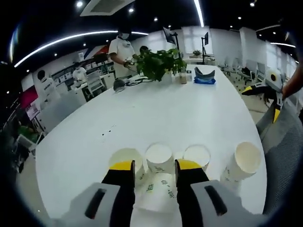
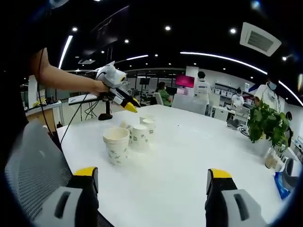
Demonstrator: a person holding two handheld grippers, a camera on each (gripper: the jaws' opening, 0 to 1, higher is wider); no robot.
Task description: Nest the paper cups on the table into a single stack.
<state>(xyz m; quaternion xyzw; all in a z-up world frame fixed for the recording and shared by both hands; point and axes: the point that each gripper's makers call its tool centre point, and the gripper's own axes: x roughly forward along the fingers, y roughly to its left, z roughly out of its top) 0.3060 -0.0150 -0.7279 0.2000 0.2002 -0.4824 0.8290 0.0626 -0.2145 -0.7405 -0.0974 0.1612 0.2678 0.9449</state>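
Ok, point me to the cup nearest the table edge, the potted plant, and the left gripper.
nearest cup (image 2: 116,144): right gripper view, on its side wall.
potted plant (image 2: 268,122): right gripper view, on its leaves.
left gripper (image 2: 131,105): right gripper view, between its yellow tips.

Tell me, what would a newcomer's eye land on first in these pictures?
A cluster of white paper cups near the edge of a long white table, with the left gripper poised over them, jaws apart. Farther along sits a leafy green plant, and the right gripper gapes wide over bare tabletop.
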